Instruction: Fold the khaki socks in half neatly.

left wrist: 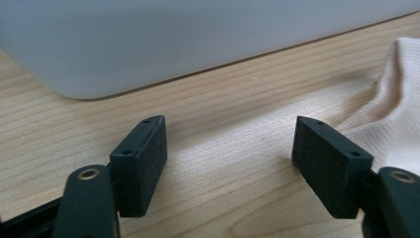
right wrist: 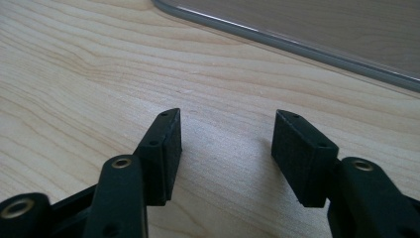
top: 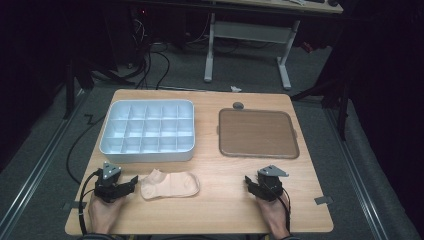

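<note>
Sock (top: 170,185) flat on counter (top: 220,210), just beside my left tool (top: 131,183), jaws apart; my right tool (top: 248,182) likewise apart, empty.

Sock (left wrist: 396,114) cut off at the left gripper view's right edge; brown tray (right wrist: 317,25) by the right gripper view's top.

Bare tabletop (top: 220,200) runs between the left gripper (top: 131,183) and the right gripper (top: 248,182), broken only by the sock (top: 170,185) lying just beside the left fingers (left wrist: 141,163). Ahead of the left gripper, the white compartment box (top: 147,131) blocks the way; ahead of the right, the low brown tray (top: 257,133) does. A clear lane of wood runs between box and tray.
</note>
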Action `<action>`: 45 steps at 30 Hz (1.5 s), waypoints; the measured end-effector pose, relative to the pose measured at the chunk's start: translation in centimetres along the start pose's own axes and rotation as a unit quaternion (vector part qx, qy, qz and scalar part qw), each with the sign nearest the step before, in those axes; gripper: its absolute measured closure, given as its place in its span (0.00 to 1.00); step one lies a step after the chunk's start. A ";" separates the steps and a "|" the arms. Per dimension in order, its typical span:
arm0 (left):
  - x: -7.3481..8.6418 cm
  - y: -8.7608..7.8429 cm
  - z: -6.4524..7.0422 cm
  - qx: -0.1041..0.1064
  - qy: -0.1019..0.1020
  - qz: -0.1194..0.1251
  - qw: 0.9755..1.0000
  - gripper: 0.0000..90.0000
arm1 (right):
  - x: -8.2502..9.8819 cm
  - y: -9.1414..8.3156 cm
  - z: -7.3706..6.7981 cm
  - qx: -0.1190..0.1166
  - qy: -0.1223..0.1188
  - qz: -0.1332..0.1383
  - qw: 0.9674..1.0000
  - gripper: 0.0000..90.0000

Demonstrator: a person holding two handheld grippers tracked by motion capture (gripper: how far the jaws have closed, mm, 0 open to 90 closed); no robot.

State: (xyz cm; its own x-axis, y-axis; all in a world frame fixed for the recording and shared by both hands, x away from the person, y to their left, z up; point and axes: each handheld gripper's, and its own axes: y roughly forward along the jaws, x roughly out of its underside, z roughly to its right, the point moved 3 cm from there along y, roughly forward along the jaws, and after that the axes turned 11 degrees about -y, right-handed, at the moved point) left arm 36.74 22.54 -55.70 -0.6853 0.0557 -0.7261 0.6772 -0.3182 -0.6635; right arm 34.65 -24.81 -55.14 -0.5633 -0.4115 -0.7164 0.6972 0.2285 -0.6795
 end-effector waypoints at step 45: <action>0.4 0.3 5.1 0.069 0.044 -0.027 0.996 0.42 | -3.1 -0.3 -9.3 -0.131 -0.062 0.047 0.988 0.67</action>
State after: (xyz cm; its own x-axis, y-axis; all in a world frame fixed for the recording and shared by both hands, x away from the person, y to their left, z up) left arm 35.28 17.62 -55.25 -0.6895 0.1574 -0.7070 0.5920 -0.4399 -0.6753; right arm 32.08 -15.38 -54.23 -0.4311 -0.4785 -0.7650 0.5966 0.4849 -0.6395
